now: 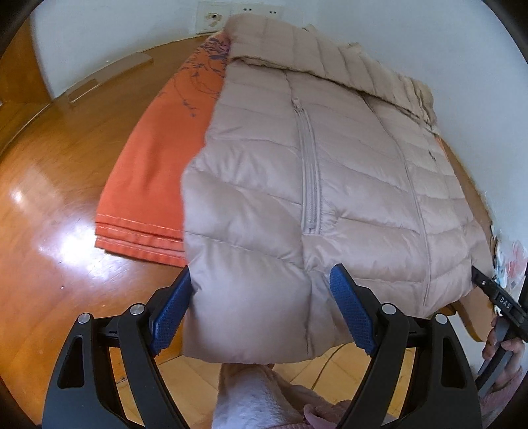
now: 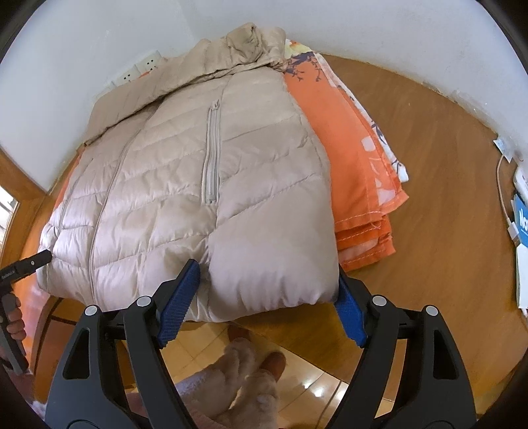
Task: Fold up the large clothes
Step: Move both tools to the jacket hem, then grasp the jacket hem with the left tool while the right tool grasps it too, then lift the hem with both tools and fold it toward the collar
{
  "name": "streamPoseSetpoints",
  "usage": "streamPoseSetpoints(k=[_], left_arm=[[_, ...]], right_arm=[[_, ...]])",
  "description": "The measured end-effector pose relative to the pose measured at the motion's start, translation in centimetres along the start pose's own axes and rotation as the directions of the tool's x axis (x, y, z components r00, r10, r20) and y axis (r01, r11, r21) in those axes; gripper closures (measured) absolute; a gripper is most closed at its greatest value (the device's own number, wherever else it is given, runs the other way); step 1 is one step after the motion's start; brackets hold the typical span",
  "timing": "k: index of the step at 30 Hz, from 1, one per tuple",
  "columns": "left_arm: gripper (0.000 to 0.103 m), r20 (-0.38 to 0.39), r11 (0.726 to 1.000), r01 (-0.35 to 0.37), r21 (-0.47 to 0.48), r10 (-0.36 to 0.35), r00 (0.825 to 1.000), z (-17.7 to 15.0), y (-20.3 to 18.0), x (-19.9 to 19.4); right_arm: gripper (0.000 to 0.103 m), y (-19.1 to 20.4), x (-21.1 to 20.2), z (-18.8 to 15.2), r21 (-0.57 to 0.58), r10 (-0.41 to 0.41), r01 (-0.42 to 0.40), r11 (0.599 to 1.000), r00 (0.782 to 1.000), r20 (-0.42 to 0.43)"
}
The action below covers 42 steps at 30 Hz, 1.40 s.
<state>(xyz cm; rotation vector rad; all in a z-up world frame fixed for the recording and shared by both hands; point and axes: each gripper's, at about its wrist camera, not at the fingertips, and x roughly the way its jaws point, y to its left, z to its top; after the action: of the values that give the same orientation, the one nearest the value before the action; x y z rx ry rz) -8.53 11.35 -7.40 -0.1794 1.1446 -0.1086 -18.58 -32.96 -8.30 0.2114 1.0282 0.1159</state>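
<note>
A beige quilted puffer jacket (image 1: 297, 171) lies zipped and front up on an orange cloth (image 1: 155, 165) on a wooden table, its sleeves folded across near the collar. My left gripper (image 1: 264, 310) is open, its blue pads on either side of the jacket's left hem corner. In the right wrist view the jacket (image 2: 184, 184) fills the middle; my right gripper (image 2: 269, 302) is open, its pads flanking the right hem corner. Each gripper's tip shows at the edge of the other view: the right gripper (image 1: 495, 290) and the left gripper (image 2: 29, 264).
The wooden table (image 1: 49, 198) runs to a white wall with power sockets (image 1: 211, 16). A white charger, cable and blue card (image 2: 521, 217) lie at the table's right edge. The orange cloth (image 2: 359, 184) sticks out past the jacket. Wooden floor and slippered feet (image 2: 244, 373) lie below.
</note>
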Motion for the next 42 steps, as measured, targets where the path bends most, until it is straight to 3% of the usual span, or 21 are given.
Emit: streamPoseSetpoints(k=[5,9,13,17,27,42], left_arm=[[0.032,-0.033,0.999,-0.022,0.045,0.023,0.999,-0.1,-1.2,0.6],[0.045,-0.047,0.998,-0.009,0.067,0.013,0.999,0.1,-1.5,0.8],[0.068,-0.049,0.997,0.028,0.075,-0.025,0.999,0.3,-1.5,0.7],[0.080,-0.028,0.994,0.053,0.099,-0.051,0.998,0.3,-1.9,-0.3],[0.085,0.062,0.990,0.097,0.106,-0.104,0.993,1.0,-1.9,-6.1],[0.085,0.090,0.984,0.163,0.077,-0.169,0.981,-0.9,-1.5,-11.4]], right_arm=[[0.029,0.1,0.2,-0.3,0.025,0.021,-0.021,0.999,1.000,0.020],[0.049,-0.1,0.2,-0.3,0.046,0.043,-0.044,0.998,0.999,0.027],[0.067,0.0,-0.3,-0.1,0.048,0.076,-0.078,0.996,0.996,0.043],[0.078,0.8,-1.5,0.4,0.031,0.094,-0.096,0.995,0.993,0.069],[0.085,2.7,-7.1,1.9,0.000,0.169,-0.171,0.985,0.973,0.160],[0.085,1.1,-12.9,1.2,0.012,0.234,-0.240,0.971,0.953,0.194]])
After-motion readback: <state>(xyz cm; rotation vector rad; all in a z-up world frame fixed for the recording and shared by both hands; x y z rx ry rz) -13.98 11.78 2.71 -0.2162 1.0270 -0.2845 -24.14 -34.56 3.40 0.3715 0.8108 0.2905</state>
